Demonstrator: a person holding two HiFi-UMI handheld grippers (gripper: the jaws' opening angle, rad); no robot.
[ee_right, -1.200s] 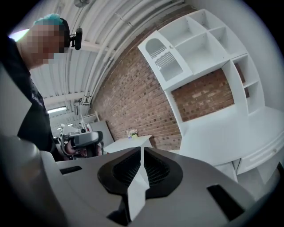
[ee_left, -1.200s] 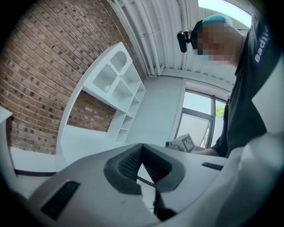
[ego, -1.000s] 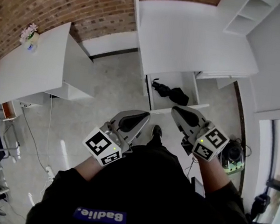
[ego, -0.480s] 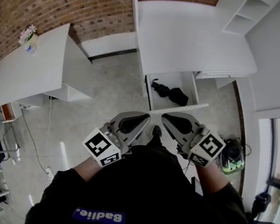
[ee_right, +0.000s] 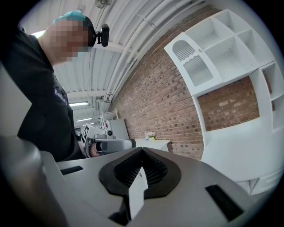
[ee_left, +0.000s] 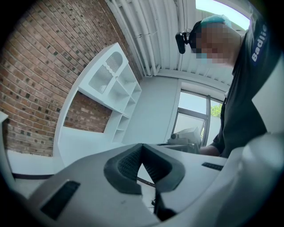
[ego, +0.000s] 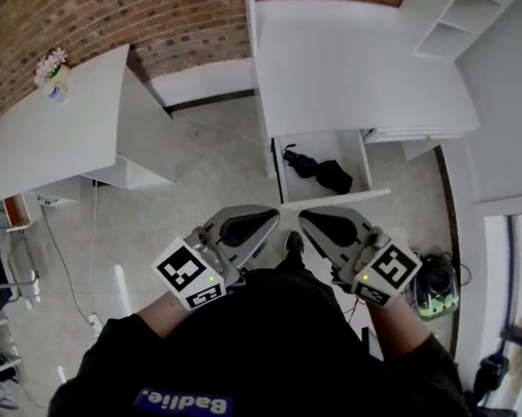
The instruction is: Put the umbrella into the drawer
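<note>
The black folded umbrella (ego: 318, 170) lies inside the open white drawer (ego: 354, 158) at the foot of the white cabinet, in the head view. Both grippers are held close to the person's body, above the floor and short of the drawer's front panel (ego: 337, 201). My left gripper (ego: 274, 216) (ee_left: 142, 146) is shut with nothing in it. My right gripper (ego: 303, 217) (ee_right: 142, 150) is shut and empty too. Their tips point at each other, a small gap apart. Each gripper view shows the other gripper: the right one (ee_left: 186, 135), the left one (ee_right: 108, 144).
A white desk (ego: 63, 131) with a small flower pot (ego: 53, 69) stands at the left against the brick wall. The white cabinet top (ego: 354, 63) and a shelf unit (ego: 458, 24) are ahead. A green and black device (ego: 435, 290) and cables lie on the floor.
My right gripper has swung left, toward the left gripper, so the two tips now nearly meet. The left gripper, the drawer and the umbrella have not moved.
</note>
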